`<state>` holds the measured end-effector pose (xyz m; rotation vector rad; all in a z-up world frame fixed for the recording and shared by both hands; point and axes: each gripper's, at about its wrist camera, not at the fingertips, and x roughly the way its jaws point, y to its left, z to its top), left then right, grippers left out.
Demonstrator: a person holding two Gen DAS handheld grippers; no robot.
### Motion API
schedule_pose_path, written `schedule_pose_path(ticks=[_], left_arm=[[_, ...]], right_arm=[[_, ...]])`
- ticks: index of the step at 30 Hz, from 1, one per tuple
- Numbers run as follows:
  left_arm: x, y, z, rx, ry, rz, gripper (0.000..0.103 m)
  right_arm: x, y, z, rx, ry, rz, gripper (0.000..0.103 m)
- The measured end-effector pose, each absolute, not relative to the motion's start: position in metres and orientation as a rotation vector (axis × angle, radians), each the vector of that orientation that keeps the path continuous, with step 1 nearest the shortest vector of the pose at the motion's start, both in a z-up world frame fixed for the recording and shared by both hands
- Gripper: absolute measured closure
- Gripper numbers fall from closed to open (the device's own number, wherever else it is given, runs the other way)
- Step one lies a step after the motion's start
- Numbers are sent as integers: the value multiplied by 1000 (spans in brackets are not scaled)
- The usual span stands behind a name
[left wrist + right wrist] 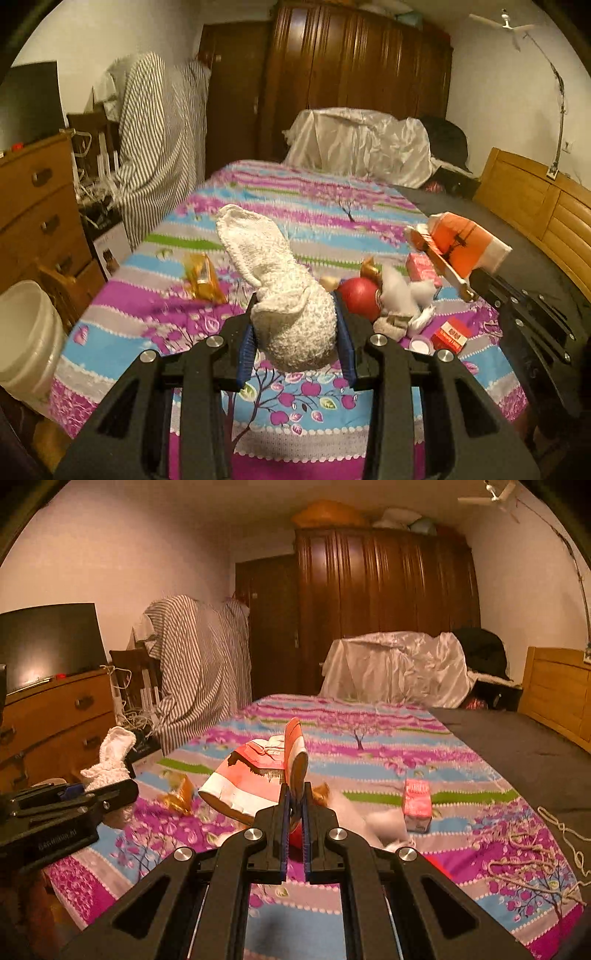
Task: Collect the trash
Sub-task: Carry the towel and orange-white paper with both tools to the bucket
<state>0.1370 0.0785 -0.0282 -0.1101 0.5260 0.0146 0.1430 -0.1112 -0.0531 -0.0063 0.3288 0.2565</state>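
This is a bedroom in a home. A wide bed (pixel 295 221) with a sheet of pink, blue and purple stripes fills the middle of the room. Behind it stands a tall wardrobe (pixel 388 583) of dark wood, with bundles stored on top. At the left there is a wooden chest of drawers (pixel 55 716) with a dark television screen (pixel 48 642) on it. Striped cloth (pixel 159 147) hangs over furniture, and a ceiling fan (pixel 506 22) is above.

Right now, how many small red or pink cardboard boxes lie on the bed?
2: a pink cardboard box right of the pile, and a small red cardboard box at the near right. More may hide under the pile.
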Motion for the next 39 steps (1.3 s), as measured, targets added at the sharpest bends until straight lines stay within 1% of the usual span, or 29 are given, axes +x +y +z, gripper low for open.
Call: schedule_pose_path(ticks=[7, 14, 26, 39], left_arm=[[132, 78, -18, -114, 500, 13, 68], [119, 105, -2, -126, 459, 65, 68], [89, 197, 22, -179, 409, 249, 68], [59, 300, 32, -222, 408, 438, 68]], right_arm=[[136, -92, -33, -25, 296, 269, 97], [136, -58, -8, -44, 265, 329, 97], [130, 46, 32, -77, 238, 503, 97], [111, 200, 63, -133, 250, 710, 97]])
